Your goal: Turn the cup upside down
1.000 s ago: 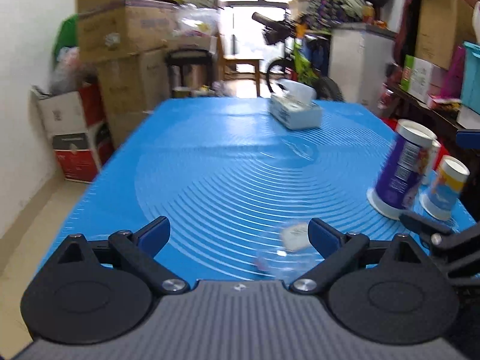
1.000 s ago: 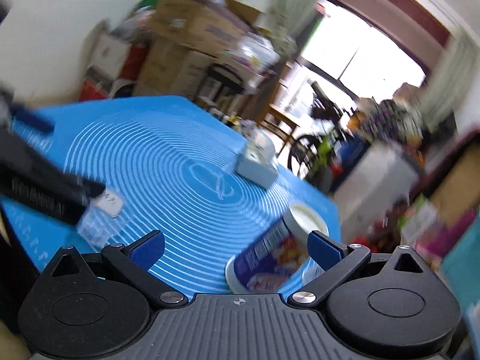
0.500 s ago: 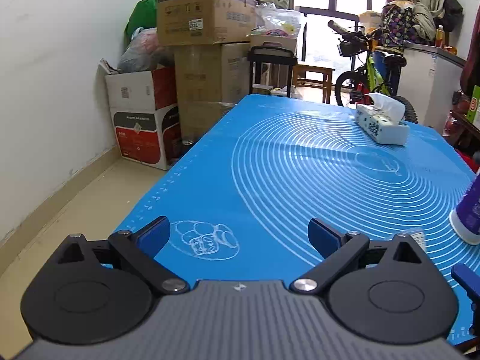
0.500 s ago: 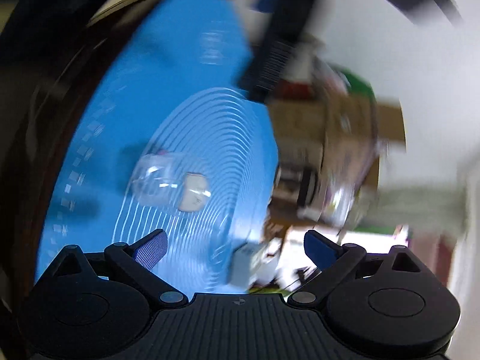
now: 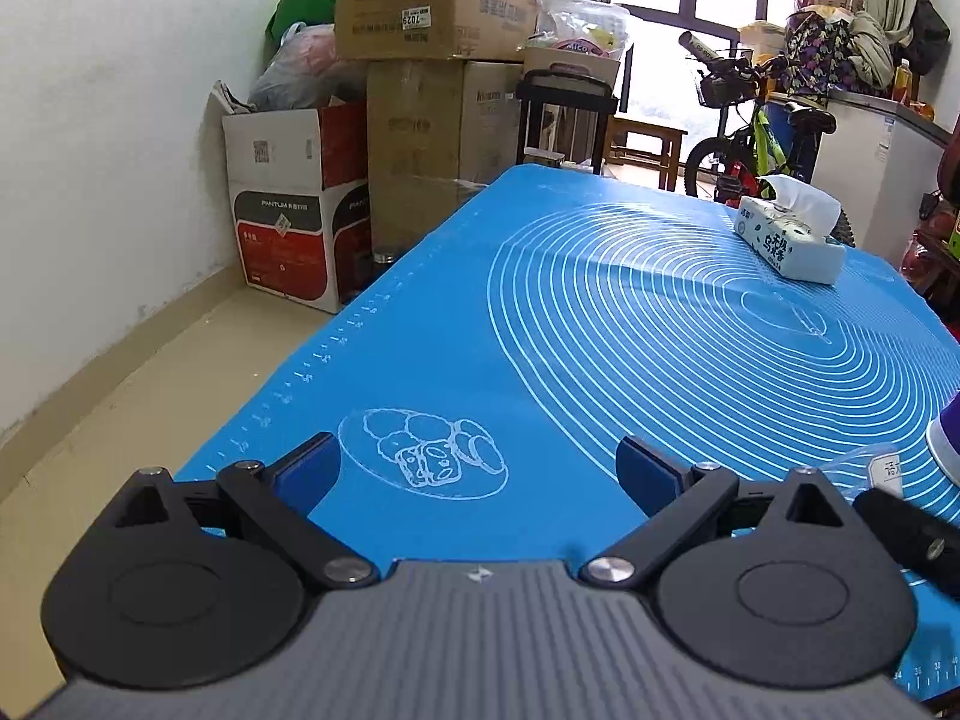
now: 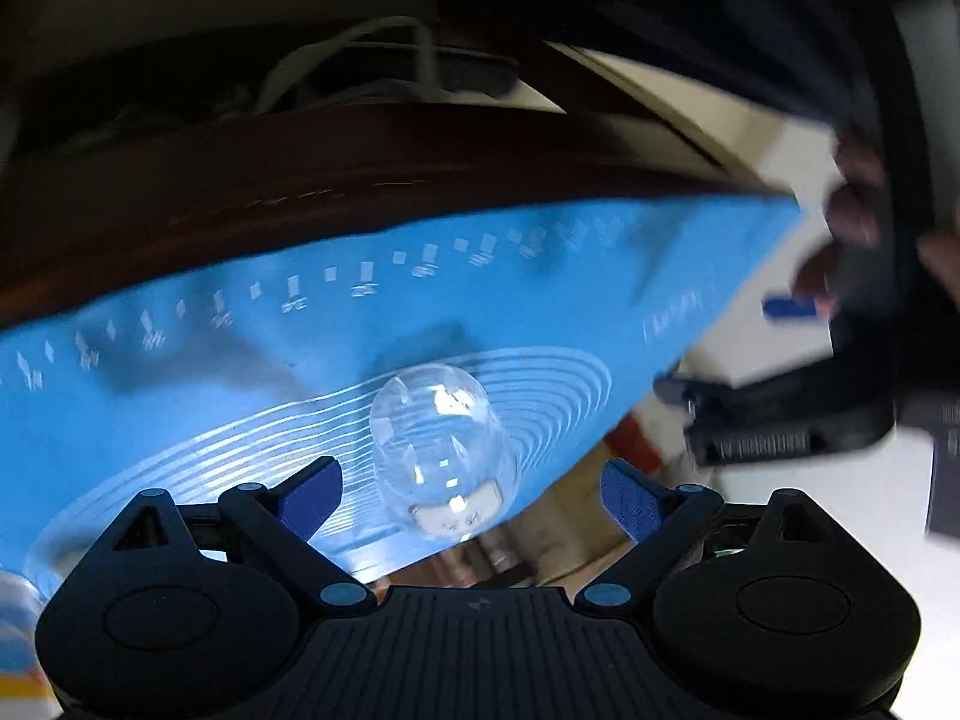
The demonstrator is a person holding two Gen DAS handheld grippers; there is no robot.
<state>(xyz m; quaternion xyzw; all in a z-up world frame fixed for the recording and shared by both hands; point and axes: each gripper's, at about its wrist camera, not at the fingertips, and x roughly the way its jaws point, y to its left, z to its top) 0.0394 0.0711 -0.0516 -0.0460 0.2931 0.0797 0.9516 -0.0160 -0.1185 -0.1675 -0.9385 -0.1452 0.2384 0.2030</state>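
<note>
The right tool (image 6: 471, 495) is rolled right over, so its camera sees the blue mat (image 6: 180, 396) on the counter upside down, and it is lining up on the clear cup (image 6: 441, 450); I'd call this the approach, with no grip made. Its jaws stand wide, one blue finger on each side of the cup, with a clear gap on both. The cup sits on the mat near the front edge, inside the outer rings, and reads as standing on end, long axis across the mat surface. One end faces the camera and a white label shows on the wall by the other, but through the blur and clear plastic I cannot tell mouth from base. The next move seems to be to ease forward until the fingers bracket the wall, close gently since thin plastic may buckle, then lift and roll the wrist back. The left tool (image 5: 477, 474) hovers off to the side, jaws wide and empty.
</note>
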